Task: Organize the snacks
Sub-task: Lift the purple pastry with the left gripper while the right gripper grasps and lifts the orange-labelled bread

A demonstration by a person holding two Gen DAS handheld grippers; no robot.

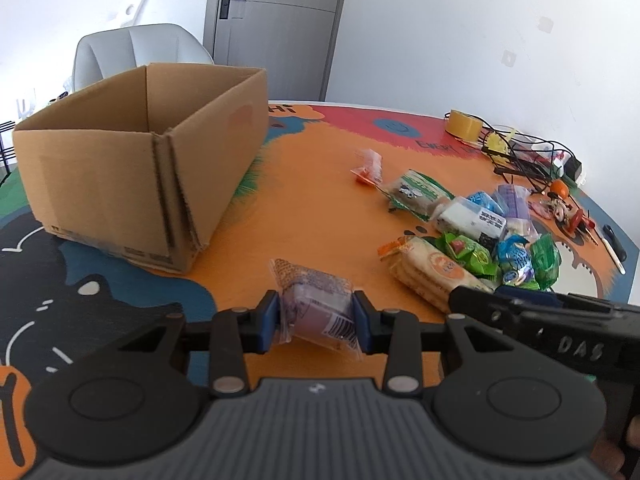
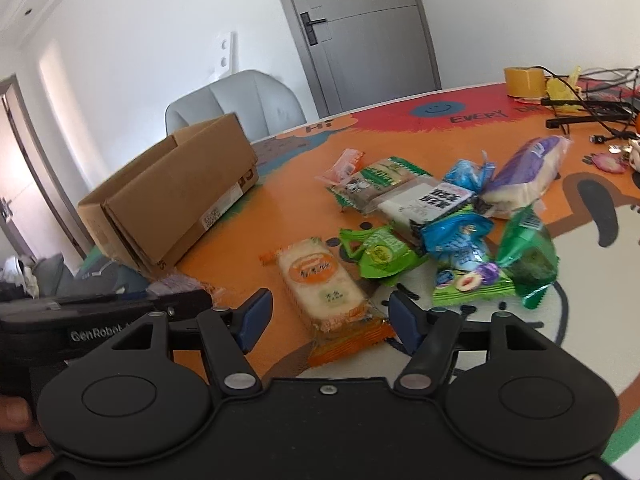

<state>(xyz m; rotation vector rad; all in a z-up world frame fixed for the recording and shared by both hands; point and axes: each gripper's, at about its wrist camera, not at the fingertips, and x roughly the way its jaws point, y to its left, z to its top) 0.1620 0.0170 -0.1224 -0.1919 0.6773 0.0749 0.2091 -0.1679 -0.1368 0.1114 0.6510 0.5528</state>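
Left gripper [image 1: 314, 322] pinches purple snack packet [image 1: 316, 308]; bare worktop [image 1: 312, 216] beside cardboard box [image 1: 132, 160].
Right gripper [image 2: 326, 316] gapes around orange-ended cracker pack [image 2: 324, 288], apparently lengthwise between fingers.

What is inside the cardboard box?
Only bare inner walls of the box show; no snack is visible. Its floor is hidden behind the near walls.

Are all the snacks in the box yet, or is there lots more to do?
Lots more. What shows of the cardboard box looks empty. The left tongs hold a purple snack packet, not yet boxed. The right tongs are open over the orange cracker pack. The snack pile still waits on the table.
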